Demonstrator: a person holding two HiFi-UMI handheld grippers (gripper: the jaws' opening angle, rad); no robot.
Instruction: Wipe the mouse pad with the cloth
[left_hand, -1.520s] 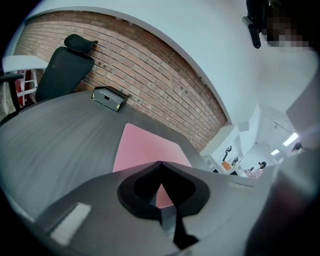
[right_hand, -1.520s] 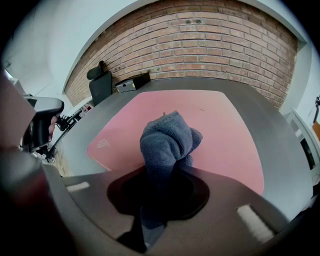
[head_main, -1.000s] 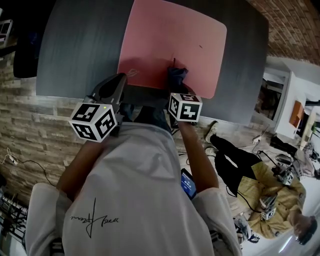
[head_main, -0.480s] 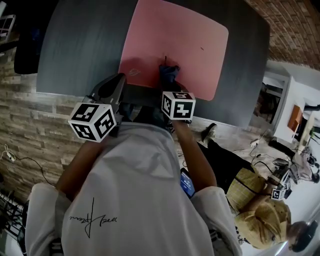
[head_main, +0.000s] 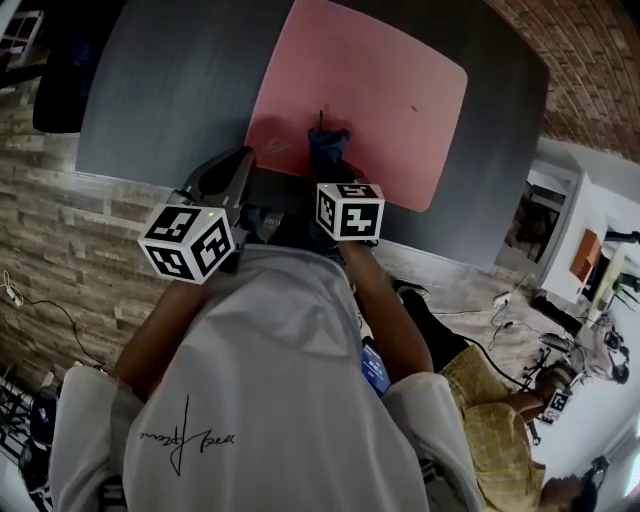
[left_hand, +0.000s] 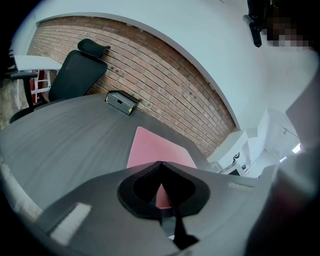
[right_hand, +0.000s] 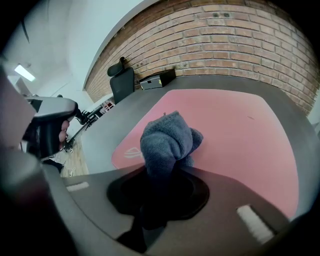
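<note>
A pink mouse pad (head_main: 370, 90) lies on the dark grey table (head_main: 170, 90); the same pink mouse pad (right_hand: 230, 125) fills the right gripper view. My right gripper (head_main: 328, 150) is shut on a bunched blue-grey cloth (right_hand: 166, 142), and the cloth (head_main: 330, 142) rests on the pad near its front left corner. My left gripper (head_main: 225, 172) hangs at the table's near edge, left of the pad. In the left gripper view its jaws meet with nothing between them, and the pad (left_hand: 157, 150) lies ahead.
A black office chair (left_hand: 75, 72) and a small dark box (left_hand: 121, 102) stand at the table's far side by a brick wall (right_hand: 240, 45). A person in a yellow shirt (head_main: 495, 430) sits on the floor at lower right.
My right gripper has slid the cloth leftward and a little farther across the pad's front edge. The left gripper has stayed put.
</note>
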